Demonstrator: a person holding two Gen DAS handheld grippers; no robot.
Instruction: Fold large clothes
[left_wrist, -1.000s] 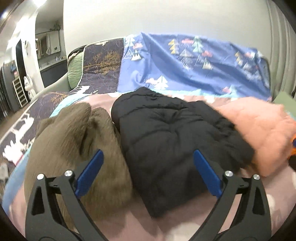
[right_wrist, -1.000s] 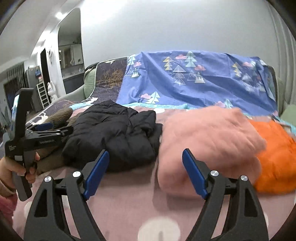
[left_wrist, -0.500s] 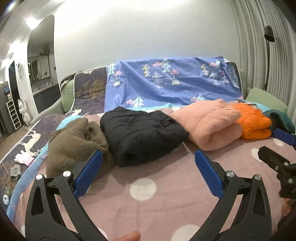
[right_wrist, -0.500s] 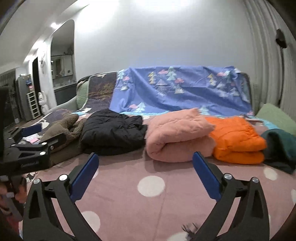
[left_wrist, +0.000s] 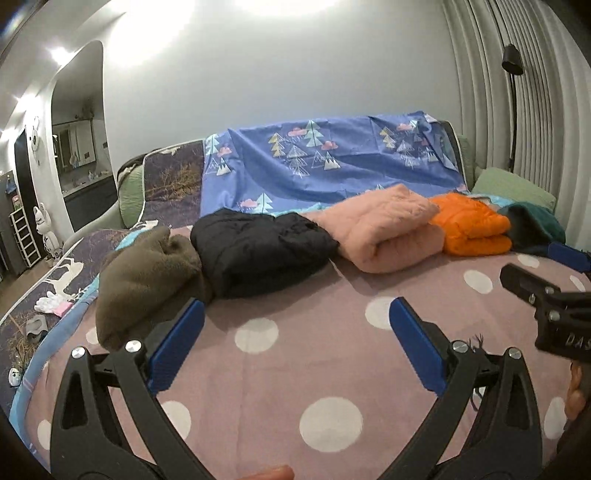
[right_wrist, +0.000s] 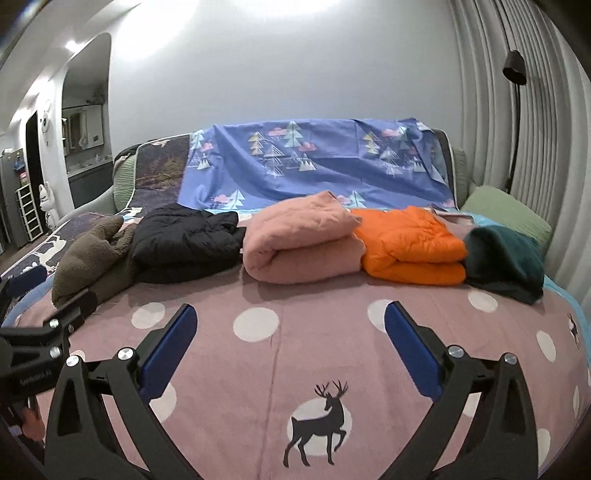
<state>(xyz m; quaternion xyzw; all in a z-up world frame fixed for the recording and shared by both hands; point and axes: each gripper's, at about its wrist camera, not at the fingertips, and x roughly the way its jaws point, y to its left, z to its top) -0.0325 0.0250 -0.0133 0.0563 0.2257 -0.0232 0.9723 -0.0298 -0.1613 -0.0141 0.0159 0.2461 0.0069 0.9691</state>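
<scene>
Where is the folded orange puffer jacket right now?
In the right wrist view, the folded orange puffer jacket lies right of centre, between the pink quilted bundle and the dark green garment.

Right gripper — cut off at the left-wrist view's 3 o'clock edge. Fingertip at 6 o'clock — cropped. Small floor items at 9 o'clock: too small to tell.

A: Where do both wrist views look?
B: Along their blue fingers, slightly downward across the dotted pink cover, set back from the clothes.
A: Shared?
B: The row of folded garments, mid-frame.
</scene>
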